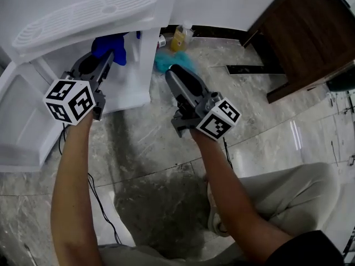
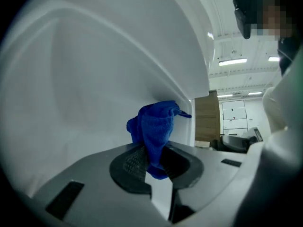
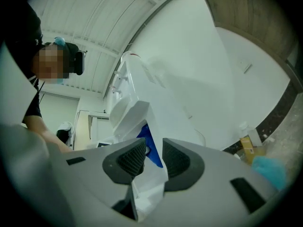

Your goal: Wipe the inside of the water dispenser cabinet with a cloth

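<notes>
**Blue cloth clamped in the left gripper, right at the cabinet mouth**

The cloth [image 2: 156, 126] is bright blue and fuzzy like terry. It's bunched into a lump that sticks up out of the left gripper [image 2: 152, 159], whose jaws are squeezed tight on its lower end. In the head view it sits just under the dispenser [image 1: 83, 13] drip-tray shelf, at the opening of the cabinet [image 1: 132, 85], with the white wall right behind it.

The right gripper [image 3: 154, 157] has only a narrow gap between its pads and nothing in it. It hangs over the floor just beside the cabinet.

As for writing, the cube [image 1: 69, 100] only has black-and-white square patterns. The yellow bottle [image 1: 179, 37] has a label too small to read.
</notes>
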A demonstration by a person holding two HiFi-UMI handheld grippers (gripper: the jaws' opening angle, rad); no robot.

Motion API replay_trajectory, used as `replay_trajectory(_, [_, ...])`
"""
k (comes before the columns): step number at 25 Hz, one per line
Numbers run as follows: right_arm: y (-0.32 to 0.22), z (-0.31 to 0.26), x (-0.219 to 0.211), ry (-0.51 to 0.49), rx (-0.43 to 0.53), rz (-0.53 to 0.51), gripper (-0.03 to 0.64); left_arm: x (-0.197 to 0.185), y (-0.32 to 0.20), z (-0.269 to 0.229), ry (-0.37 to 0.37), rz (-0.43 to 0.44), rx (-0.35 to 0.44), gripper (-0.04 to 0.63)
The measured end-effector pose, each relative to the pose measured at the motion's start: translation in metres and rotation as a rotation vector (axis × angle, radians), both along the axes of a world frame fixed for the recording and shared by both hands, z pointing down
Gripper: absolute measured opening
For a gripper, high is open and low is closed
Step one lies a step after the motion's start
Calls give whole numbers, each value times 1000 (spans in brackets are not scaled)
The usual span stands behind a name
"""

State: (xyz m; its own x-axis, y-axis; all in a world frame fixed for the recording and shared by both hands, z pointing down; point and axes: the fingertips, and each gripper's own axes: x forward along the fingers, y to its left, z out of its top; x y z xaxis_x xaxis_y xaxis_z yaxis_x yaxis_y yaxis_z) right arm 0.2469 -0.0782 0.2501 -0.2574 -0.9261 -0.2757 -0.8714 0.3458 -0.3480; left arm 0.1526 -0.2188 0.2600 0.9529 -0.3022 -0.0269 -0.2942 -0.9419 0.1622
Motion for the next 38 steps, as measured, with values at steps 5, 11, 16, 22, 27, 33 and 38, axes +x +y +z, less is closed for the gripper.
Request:
replay_trajectory(5, [4, 13, 26, -26, -23, 19, 103, 23, -19, -6, 153, -100, -9, 58])
replay_trajectory(11, [4, 23, 51, -24, -52, 34, 98, 39, -44, -13, 246, -181, 9, 58])
replay_trajectory(16, [7, 38, 58, 44, -110, 3, 97, 45, -57, -18, 309, -202, 36, 58])
replay_trajectory(22, [11, 42, 79, 47, -139, 34, 95, 58, -71, -25, 426, -209, 7, 58])
replay_trajectory(27, [12, 43, 70, 67, -168, 1, 94, 56, -81, -30, 491, -245, -17, 58])
replay_trajectory(33, [27, 57, 63, 84, -221, -15, 94, 65, -89, -40, 475, -246, -25, 58])
replay_trajectory(38, [31, 51, 56, 102, -234, -31, 92, 67, -94, -41, 475, -236, -32, 58])
